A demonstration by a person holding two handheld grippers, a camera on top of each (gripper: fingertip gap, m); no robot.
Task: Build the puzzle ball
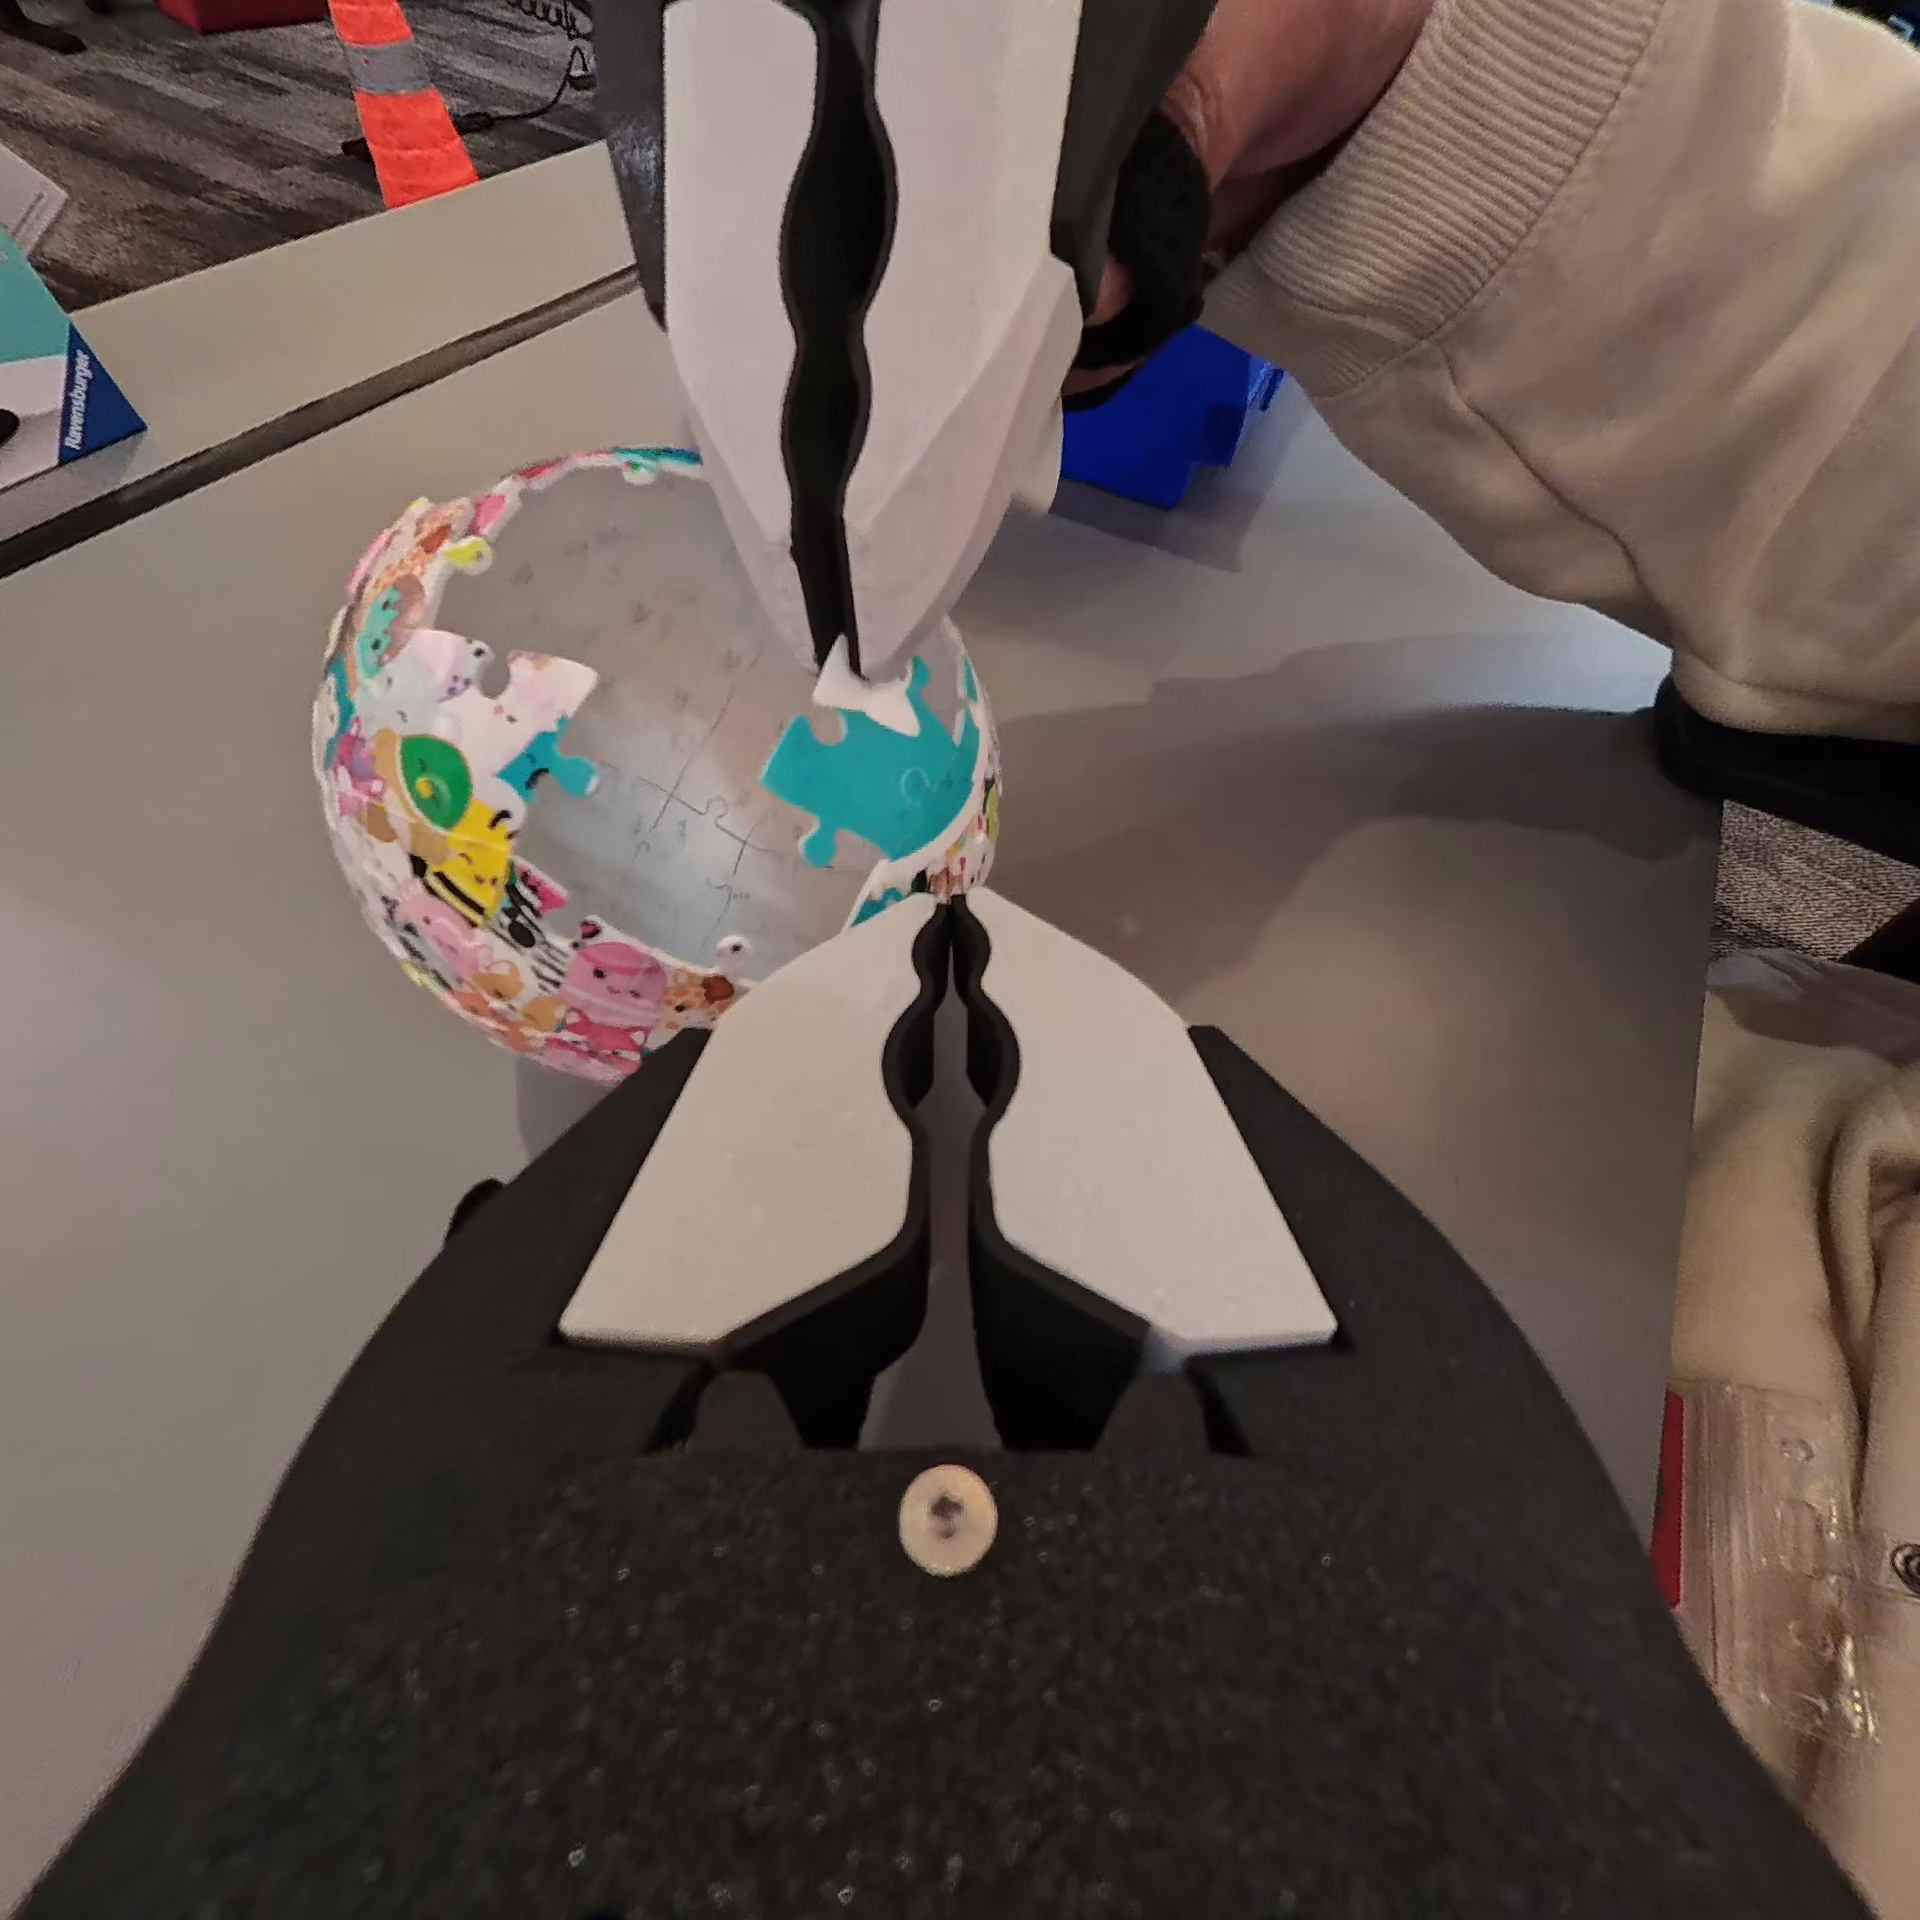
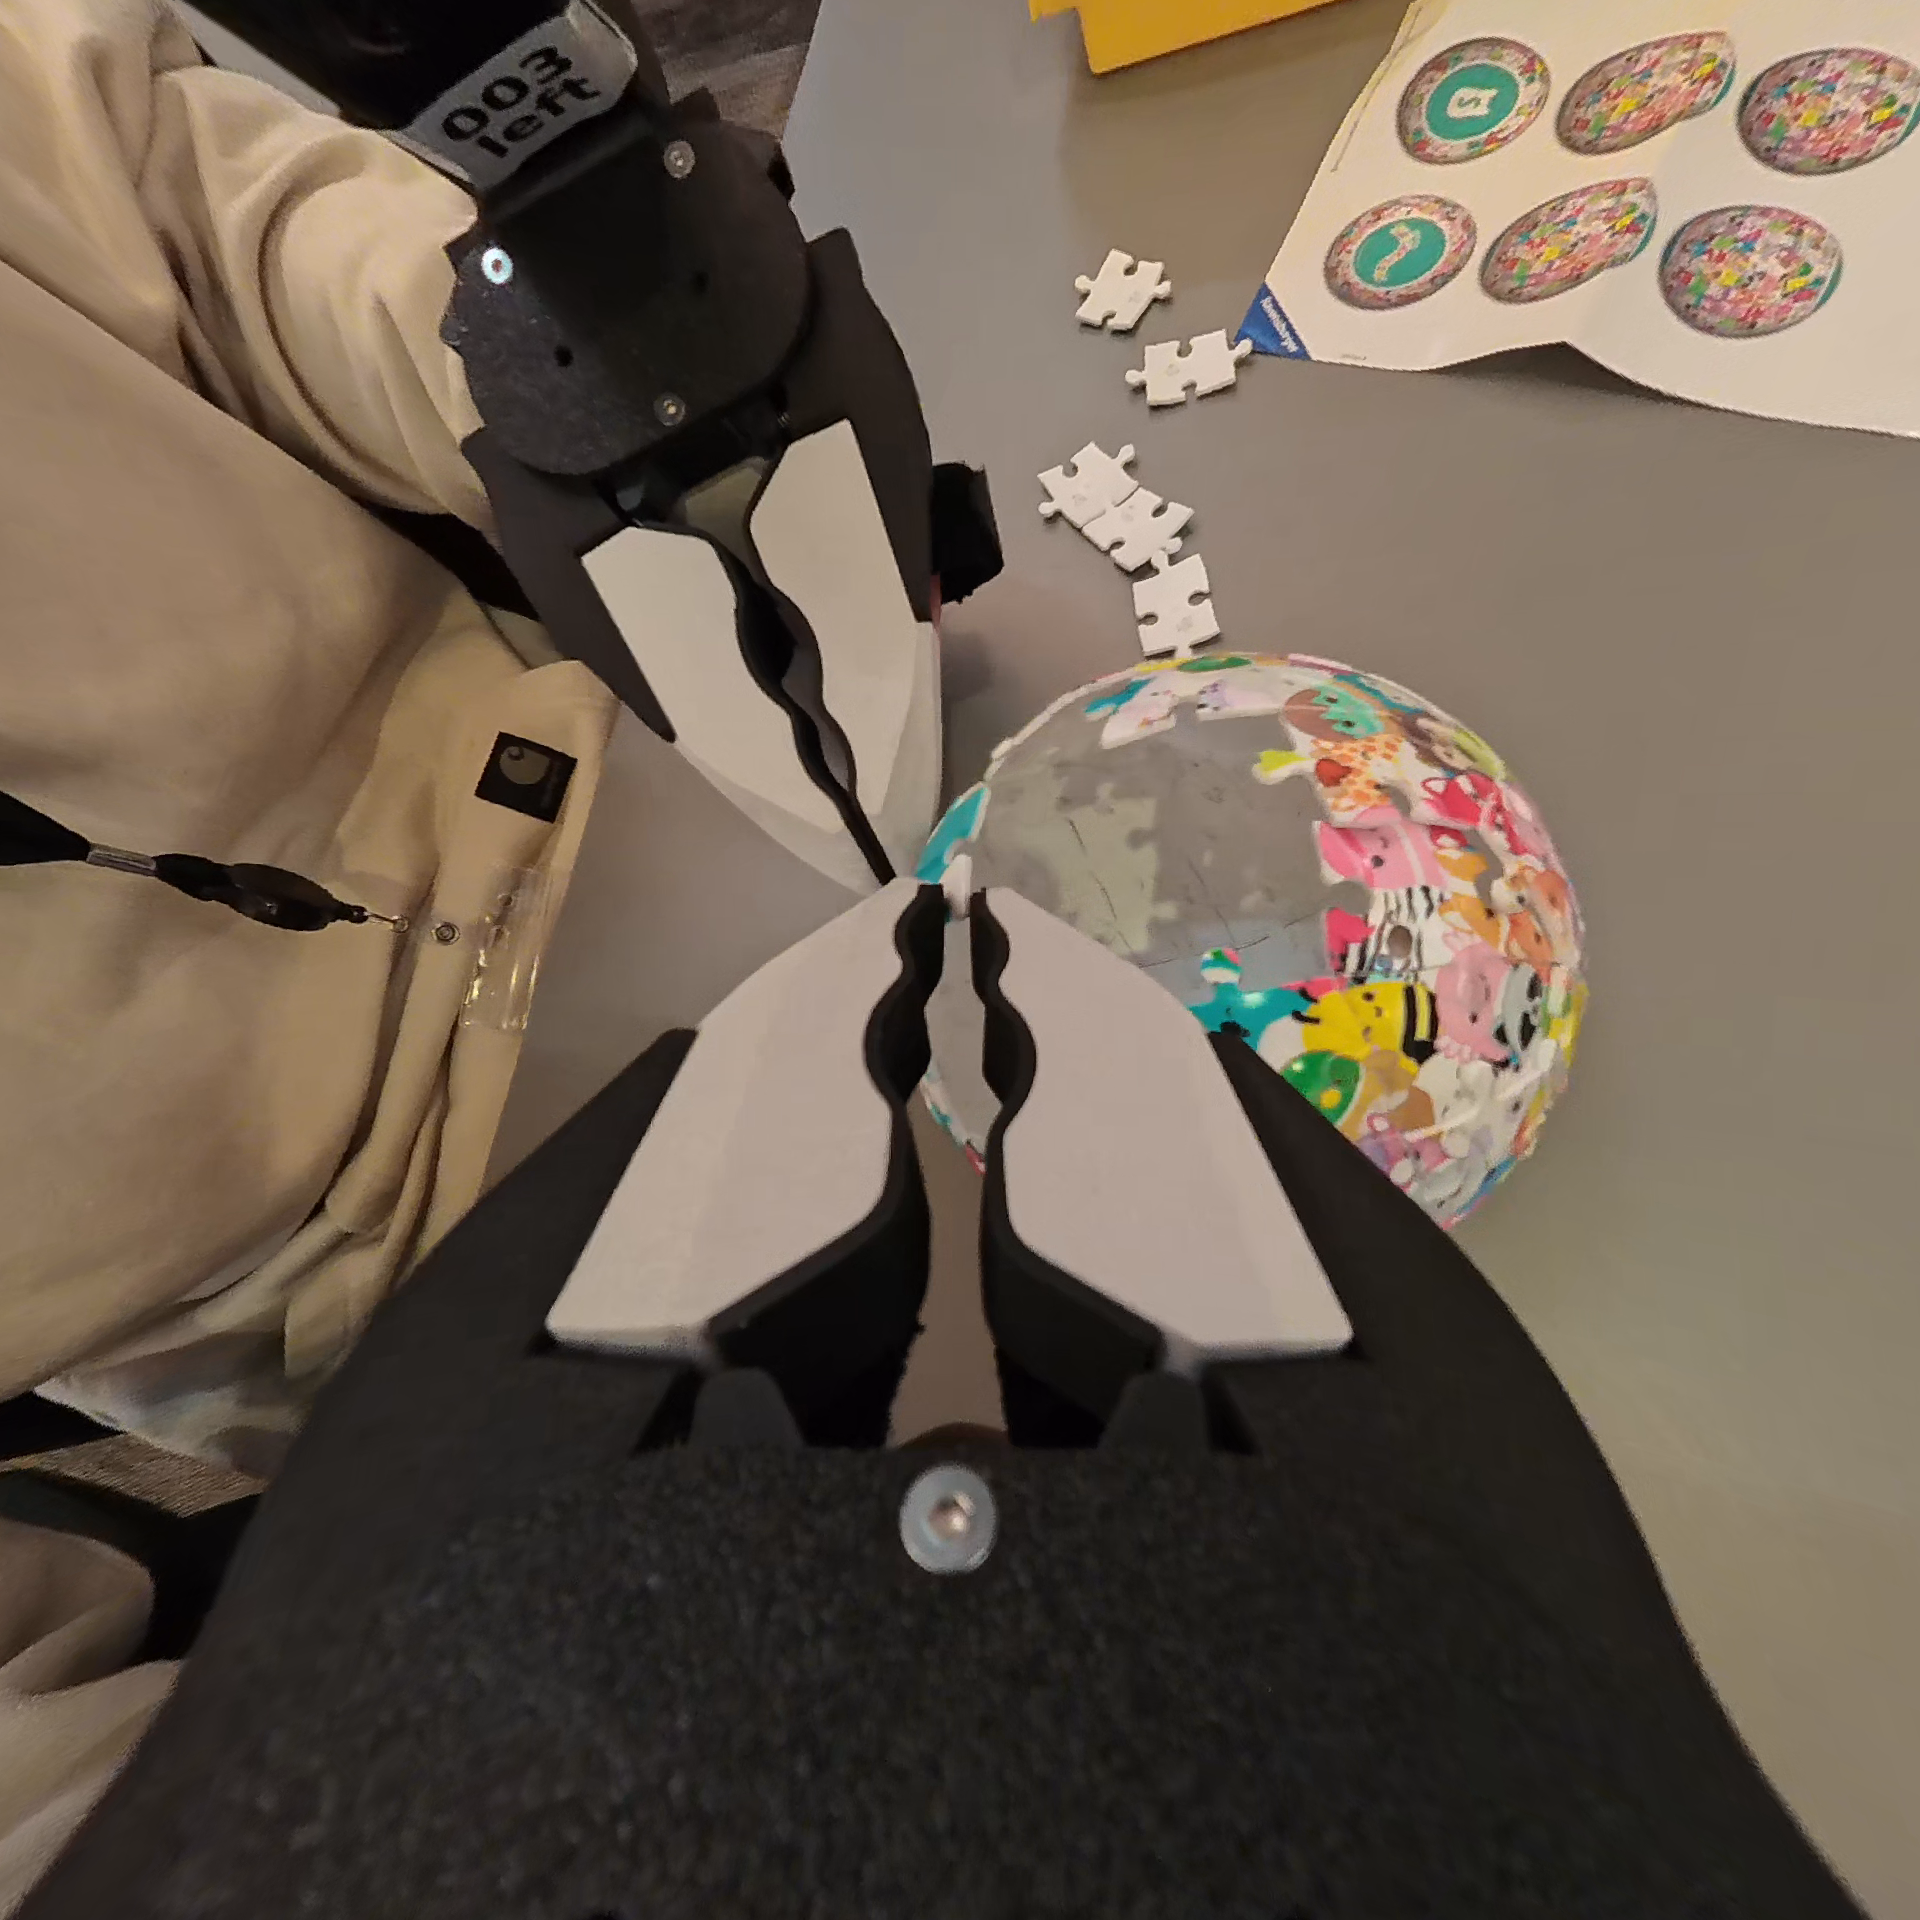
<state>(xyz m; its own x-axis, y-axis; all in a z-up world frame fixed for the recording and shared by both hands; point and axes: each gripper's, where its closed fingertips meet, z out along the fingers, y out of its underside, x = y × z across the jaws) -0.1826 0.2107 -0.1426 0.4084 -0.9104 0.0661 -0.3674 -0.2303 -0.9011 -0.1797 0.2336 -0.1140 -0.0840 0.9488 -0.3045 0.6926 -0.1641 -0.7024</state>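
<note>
The puzzle ball [image 1: 457,831] stands on the grey table [image 1: 187,1039]. Its shell is colourful, with a wide gap that shows the grey inside. It also shows in the right wrist view [image 2: 1455,935]. My right gripper [image 2: 956,902] is shut on a small white puzzle piece [image 2: 957,878] and holds it at the ball's rim, beside teal pieces [image 1: 883,769]. In the left wrist view the right gripper [image 1: 844,665] comes down from above with the piece [image 1: 868,694]. My left gripper [image 1: 951,912] is shut, tips against the ball's near edge. It shows at upper left [image 2: 881,873].
Several white loose pieces [image 2: 1117,504] lie face down behind the ball, near a picture sheet [image 2: 1610,208] and a yellow box [image 2: 1143,31]. A blue box [image 1: 1164,416], the puzzle carton [image 1: 52,364] and an orange cone [image 1: 405,104] stand farther off. A cream sleeve [image 1: 1558,312] reaches over the table. One gripper's finger ends stand about 4 cm off the other's.
</note>
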